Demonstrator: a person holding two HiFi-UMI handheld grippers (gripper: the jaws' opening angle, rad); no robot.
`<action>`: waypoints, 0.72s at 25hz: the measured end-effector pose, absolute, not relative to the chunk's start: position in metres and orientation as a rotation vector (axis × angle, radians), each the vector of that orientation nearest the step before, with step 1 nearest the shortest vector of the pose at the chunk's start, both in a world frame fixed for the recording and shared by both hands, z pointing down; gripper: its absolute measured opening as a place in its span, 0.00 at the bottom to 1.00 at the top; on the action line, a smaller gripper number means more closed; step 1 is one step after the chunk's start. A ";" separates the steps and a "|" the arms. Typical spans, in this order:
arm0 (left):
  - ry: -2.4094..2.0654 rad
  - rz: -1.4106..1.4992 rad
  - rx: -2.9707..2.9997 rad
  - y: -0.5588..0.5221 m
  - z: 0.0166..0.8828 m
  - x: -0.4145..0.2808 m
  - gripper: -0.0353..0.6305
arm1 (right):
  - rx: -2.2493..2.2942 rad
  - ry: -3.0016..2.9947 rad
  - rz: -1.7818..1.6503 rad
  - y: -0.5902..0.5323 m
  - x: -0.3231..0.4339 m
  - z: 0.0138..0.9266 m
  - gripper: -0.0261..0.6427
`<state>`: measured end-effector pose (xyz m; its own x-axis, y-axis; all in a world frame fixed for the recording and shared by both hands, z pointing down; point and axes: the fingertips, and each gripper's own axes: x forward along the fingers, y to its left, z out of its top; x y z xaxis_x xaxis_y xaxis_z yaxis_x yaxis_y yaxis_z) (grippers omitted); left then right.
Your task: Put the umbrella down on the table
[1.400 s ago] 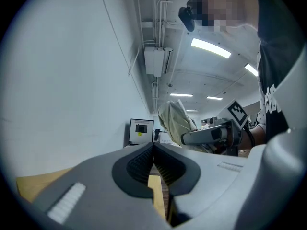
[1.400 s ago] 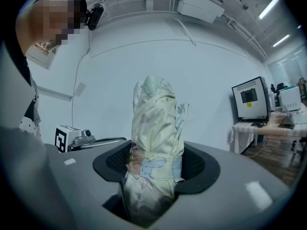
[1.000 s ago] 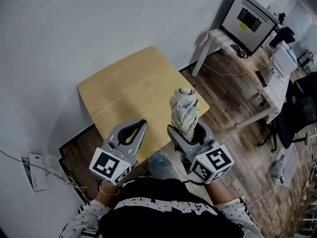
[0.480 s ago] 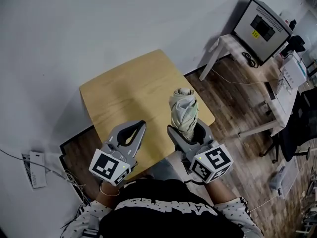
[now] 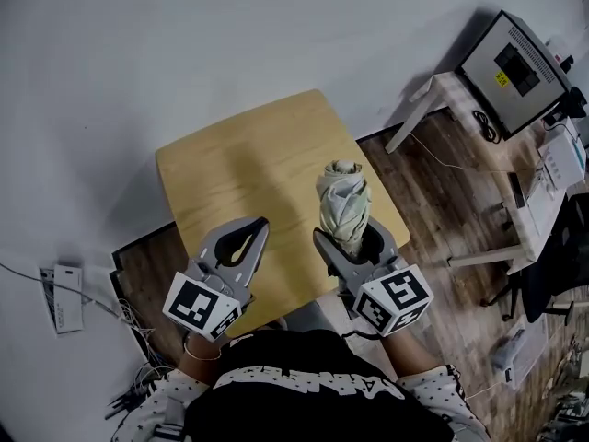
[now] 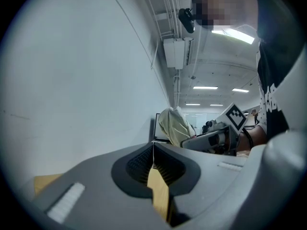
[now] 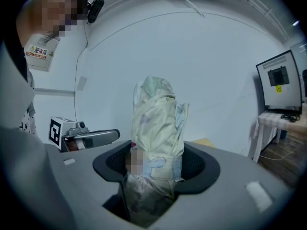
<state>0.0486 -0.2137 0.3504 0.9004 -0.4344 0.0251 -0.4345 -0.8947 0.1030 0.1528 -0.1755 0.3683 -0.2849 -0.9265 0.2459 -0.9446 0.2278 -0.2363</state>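
Clamping the folded umbrella [image 5: 343, 201] round its lower part, the right claw [image 5: 348, 245] holds it upright. Its jaws stand wide, one on each side of the bundle, pressed into the pale, bunched fabric that rises above them. The umbrella hangs over the near right part of the desk [image 5: 244, 168] and does not lie on the wood.

Just to the left, and apart from the umbrella, the left claw [image 5: 259, 227] points the same way over the desk's near edge. Its jaws are together at the tips with nothing between them. A strip of bare wood shows between the two claws. From the left gripper view, the umbrella and the right claw appear off to the side, in front of a pale wall [image 5: 184, 44].

The desk stands with its far edge against that wall. Dark wood floor [image 5: 433, 210] shows round its near and right sides. On the floor to the left lies a small white box [image 5: 57, 297] with cords running from it. Well off to the right, a white desk [image 5: 446, 88] carries a monitor [image 5: 513, 63], and a dark chair [image 5: 557, 265] sits at the right edge of the head view.
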 end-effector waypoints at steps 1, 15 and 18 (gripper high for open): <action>-0.687 0.008 2.954 -0.215 0.352 0.048 0.04 | 1.835 -2.419 0.534 -0.178 0.153 0.371 0.48; -0.745 0.096 2.895 -0.242 0.378 0.053 0.04 | 1.735 -2.366 0.624 -0.216 0.164 0.418 0.48; -0.752 0.113 2.882 -0.247 0.384 0.057 0.04 | 1.715 -2.355 0.644 -0.222 0.168 0.429 0.48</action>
